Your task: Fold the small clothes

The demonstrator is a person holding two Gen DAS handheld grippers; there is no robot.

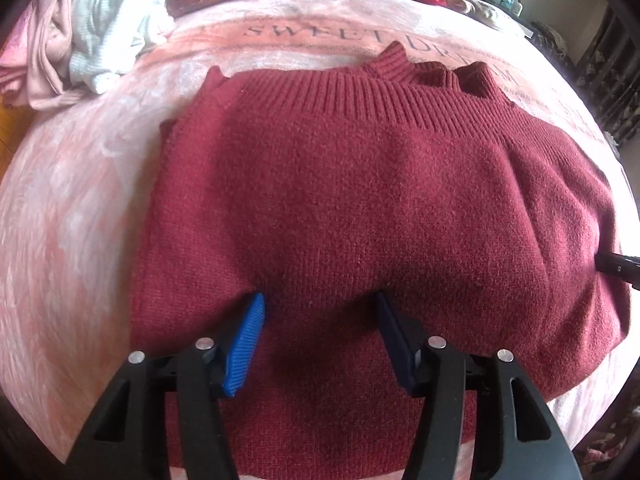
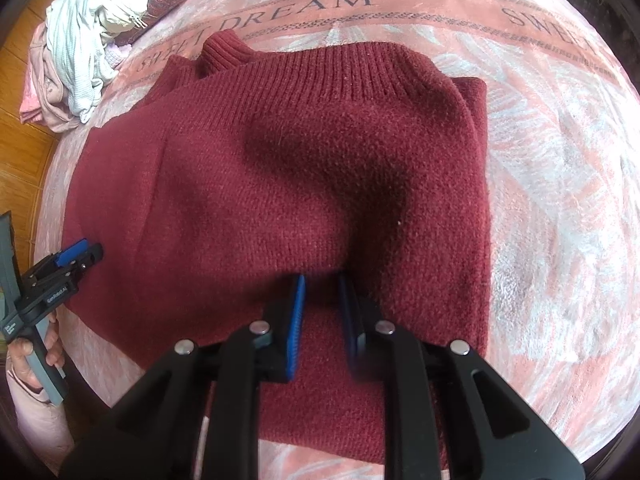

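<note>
- Red knit sweater [image 1: 360, 200] lies folded, centre of both views, on a pink blanket [image 1: 80, 220] w/ "SWEET DREAM" lettering; ribbed hem at the top edge, a ribbed cuff poking out beyond it.
- Left gripper [image 1: 320, 300]: jaws spread wide, tips pressed into the sweater's near edge, nothing pinched between them.
- Right gripper [image 2: 322, 280]: jaws narrow but apart, a ridge of sweater knit between the pads; can't tell if it's clamped.
- Pile of pale clothes [image 2: 88, 40], upper left of the right view, at the blanket's edge.
- Wood floor [image 2: 20, 140] at far left of that view.
</note>
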